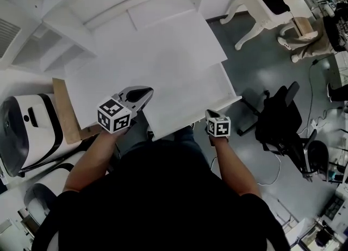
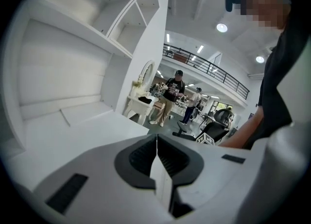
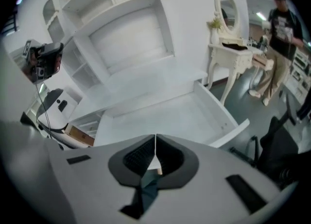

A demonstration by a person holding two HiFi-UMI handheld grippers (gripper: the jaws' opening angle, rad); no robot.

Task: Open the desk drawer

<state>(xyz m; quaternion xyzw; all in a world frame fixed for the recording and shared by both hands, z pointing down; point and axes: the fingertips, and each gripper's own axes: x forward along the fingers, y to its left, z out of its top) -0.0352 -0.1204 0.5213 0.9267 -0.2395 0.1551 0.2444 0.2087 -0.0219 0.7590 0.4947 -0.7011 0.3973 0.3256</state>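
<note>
The white desk point(image 1: 147, 59) has its drawer point(image 1: 185, 95) pulled out toward me, and the inside looks empty. In the right gripper view the drawer point(image 3: 194, 113) lies below and ahead of the jaws, its front panel at the near right. My left gripper point(image 1: 138, 97) hovers over the desk's front edge, left of the drawer, with its jaws closed together point(image 2: 156, 138) on nothing. My right gripper point(image 1: 213, 118) is just off the drawer's front right corner, clear of it. Its pads point(image 3: 155, 140) meet with nothing between them.
White shelving rises behind the desk point(image 3: 126, 19). A wooden board point(image 1: 66, 111) and a white machine point(image 1: 27, 130) stand at the desk's left. A black office chair point(image 1: 283, 122) is on the floor to the right, with a white vanity table point(image 1: 266, 5) and people point(image 2: 171, 96) farther off.
</note>
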